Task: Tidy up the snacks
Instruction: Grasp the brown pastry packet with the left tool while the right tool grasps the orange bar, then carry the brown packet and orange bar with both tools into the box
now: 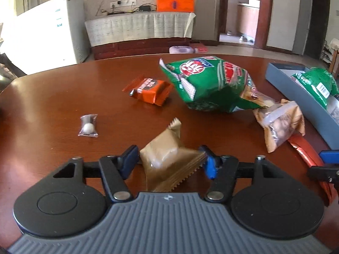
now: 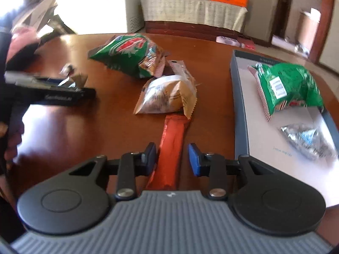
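- The left gripper [image 1: 170, 158] has its jaws drawn in on a tan sawtooth-edged packet [image 1: 167, 160] lying on the brown table [image 1: 63, 97]; both pads touch the wrapper's sides, so I read it as held, though only lightly
- The hold sits on soft, puffed film near the seam, so the packet may pivot or slide out when lifted, and a harder squeeze could crush whatever is inside
- The right gripper [image 2: 172, 157] straddles a long red wrapper [image 2: 172, 139] with its jaws narrowed; the left pad touches the wrapper's edge, the right pad stands just off it, so it is not clamped yet
- The red wrapper's far end lies under a pale biscuit bag [image 2: 167, 96]; pulling it up could drag or flip that bag, which in turn leans against the big green chip bag [image 2: 129, 53]
- The view from the right wrist is blurred, so the overlap may be smaller than it looks
- The blue-grey box [image 2: 240, 105] stands just right of the red wrapper and already holds a green bag [image 2: 286, 86] and a silver packet [image 2: 307, 139]; its near wall is an edge to clear, and a low carry could catch it
- The free white floor of the box lies at its near part
- The two grippers work near each other, so crossing paths risks a knock
- Open table lies to the left, around the orange packet [image 1: 151, 92] and the small clear candy [image 1: 88, 126], well apart from the table's far edge
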`<state>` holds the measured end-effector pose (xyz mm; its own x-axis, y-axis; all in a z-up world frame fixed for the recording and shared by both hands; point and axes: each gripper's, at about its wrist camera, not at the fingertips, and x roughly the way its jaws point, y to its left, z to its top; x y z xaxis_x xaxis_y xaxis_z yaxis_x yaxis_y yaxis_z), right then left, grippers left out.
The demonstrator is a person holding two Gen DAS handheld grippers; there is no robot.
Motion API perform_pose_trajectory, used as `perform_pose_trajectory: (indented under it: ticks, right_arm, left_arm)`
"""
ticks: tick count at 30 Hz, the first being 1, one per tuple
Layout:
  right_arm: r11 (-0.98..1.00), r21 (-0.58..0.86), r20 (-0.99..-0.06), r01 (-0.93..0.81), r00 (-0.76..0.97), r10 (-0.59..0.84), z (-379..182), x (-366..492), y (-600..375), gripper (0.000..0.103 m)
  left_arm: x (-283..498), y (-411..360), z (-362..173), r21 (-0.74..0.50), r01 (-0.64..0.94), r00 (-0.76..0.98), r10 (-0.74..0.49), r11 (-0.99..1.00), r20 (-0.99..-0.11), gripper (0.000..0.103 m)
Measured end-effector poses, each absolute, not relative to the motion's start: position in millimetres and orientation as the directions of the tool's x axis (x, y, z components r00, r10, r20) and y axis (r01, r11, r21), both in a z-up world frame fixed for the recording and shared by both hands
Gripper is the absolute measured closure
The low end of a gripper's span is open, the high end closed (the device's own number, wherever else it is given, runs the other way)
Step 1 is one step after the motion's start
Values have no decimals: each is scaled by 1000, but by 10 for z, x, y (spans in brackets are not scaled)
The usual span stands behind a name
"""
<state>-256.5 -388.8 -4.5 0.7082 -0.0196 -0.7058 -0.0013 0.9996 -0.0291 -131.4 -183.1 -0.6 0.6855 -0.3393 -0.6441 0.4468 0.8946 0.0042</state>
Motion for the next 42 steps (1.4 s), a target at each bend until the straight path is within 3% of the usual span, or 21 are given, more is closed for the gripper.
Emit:
perform_pose_trajectory:
  ticks: [2,9,21,42]
  right_arm:
    - [999,-4,-716,-43,698,27,-20,-2547,-3853,78]
    - [992,10,-718,-128,689,96,51,-2591,-3711,79]
    - [990,77,-651,-115,746,138,325,-2707,-3817,79]
    - [988,134,-571,-80,809,143,526,-2885,-4087,79]
  left_arm:
    - [-1326,-1851,-8,3,445,686,-338,896,-644,52]
    - [-1397,-1799,14,-2,401,709,-312,916,-632,57]
    - [-1574,-1736,288,31,350,779,-272,936,-565,58]
    - [-1970,-2309,766,47,454,786,-375,890,-492,59]
